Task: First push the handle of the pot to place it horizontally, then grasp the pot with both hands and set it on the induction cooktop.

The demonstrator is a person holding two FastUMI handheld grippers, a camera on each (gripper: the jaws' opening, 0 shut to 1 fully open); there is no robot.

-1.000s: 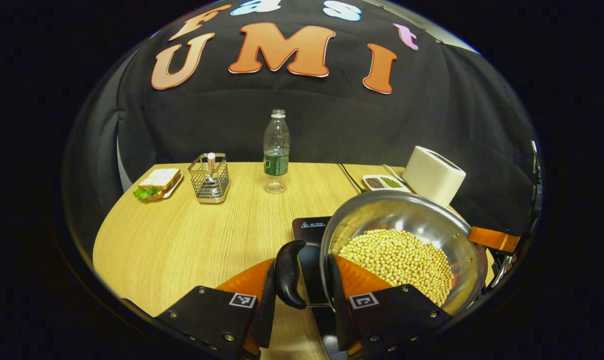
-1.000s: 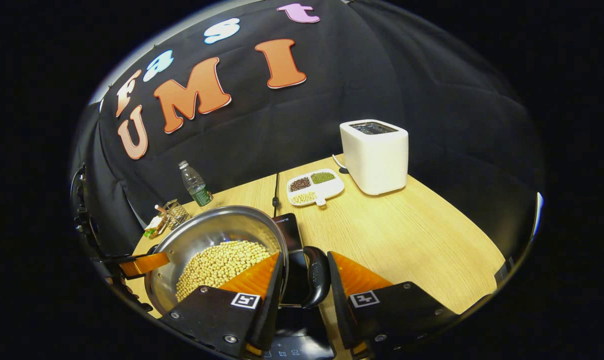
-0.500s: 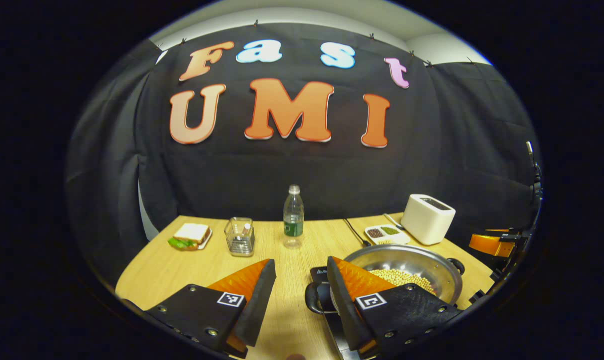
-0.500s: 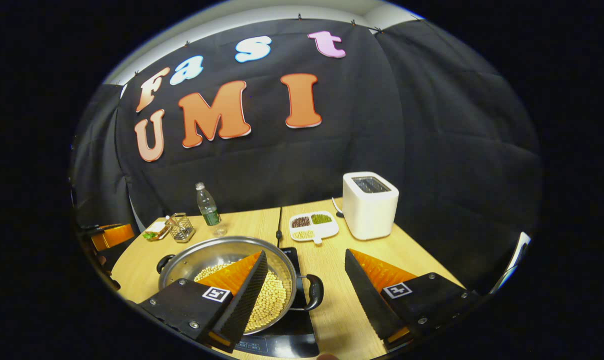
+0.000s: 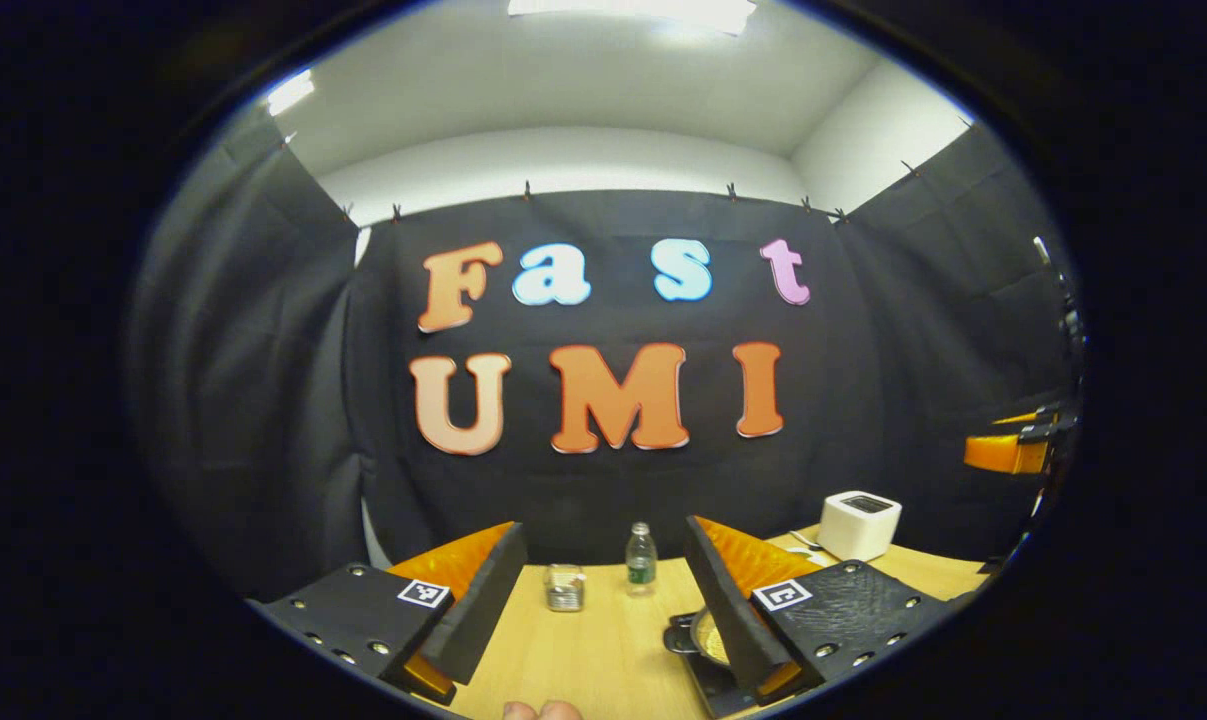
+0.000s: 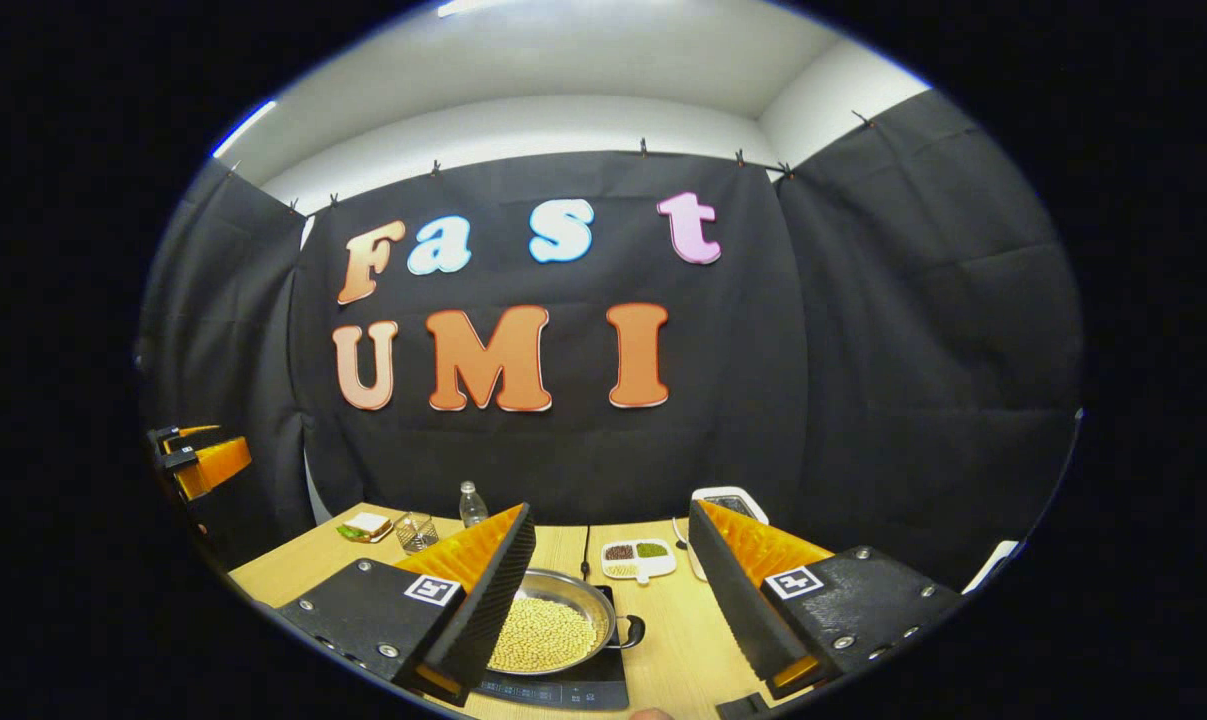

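Both hand-held grippers hang above the table's near edge, fingers spread wide and holding nothing. In the right gripper view, the right hand-held gripper [image 6: 611,590] frames the pot [image 6: 553,630], which sits on the cooktop [image 6: 563,690] near the table's [image 6: 283,560] front edge, filled with pale beans [image 6: 541,634], its right handle [image 6: 635,630] pointing sideways. Behind the pot lie a divided dish [image 6: 638,560] and a toaster [image 6: 728,503] toward the far right edge; a bottle [image 6: 471,503], a wire holder [image 6: 415,531] and a sandwich [image 6: 365,526] line the far left side. In the left gripper view, the left hand-held gripper [image 5: 603,590] is likewise wide apart, with the pot [image 5: 703,632] partly hidden behind its right finger [image 5: 728,610], a fingertip [image 5: 541,711] at the bottom edge, and the other gripper [image 5: 1013,450] at far right.
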